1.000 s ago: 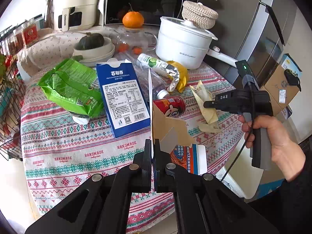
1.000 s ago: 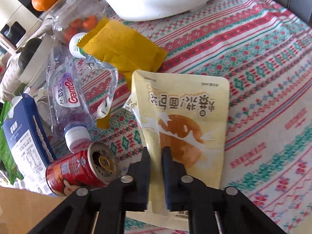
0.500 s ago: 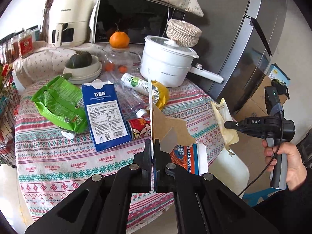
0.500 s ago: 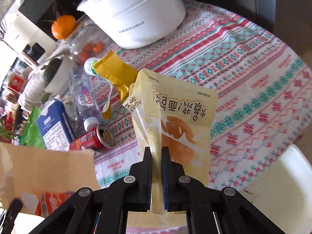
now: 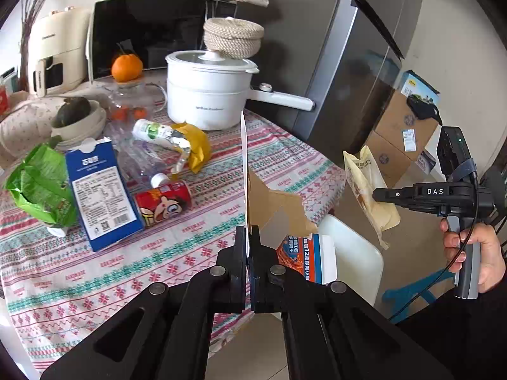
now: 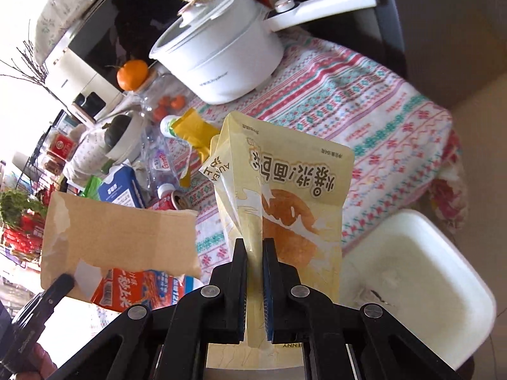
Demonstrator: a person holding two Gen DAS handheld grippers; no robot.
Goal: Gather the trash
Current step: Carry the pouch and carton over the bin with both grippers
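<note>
My left gripper point(image 5: 248, 231) is shut on a torn piece of cardboard carton point(image 5: 279, 209), brown inside and printed orange and blue, held above the table's near edge. To its right, my right gripper point(image 5: 378, 194) is shut on a pale yellow snack bag point(image 5: 364, 183), which hangs off the table's side. In the right wrist view the pads of that gripper point(image 6: 255, 243) pinch a fold of the bag point(image 6: 301, 183), with the cardboard point(image 6: 117, 237) at left. A red can point(image 5: 164, 201), blue carton point(image 5: 101, 190), green bag point(image 5: 38, 183) and yellow wrapper point(image 5: 196, 145) lie on the tablecloth.
A white plastic tub or stool point(image 5: 351, 253) stands on the floor below the table's right edge. A white pot point(image 5: 206, 95), an orange point(image 5: 126, 67) and a microwave point(image 5: 158, 31) sit at the back. A grey fridge point(image 5: 348, 63) and cardboard boxes point(image 5: 402, 133) stand at right.
Both grippers have drawn back and up from the table. The right one has lifted the yellow bag off the cloth and carried it past the table's edge.
</note>
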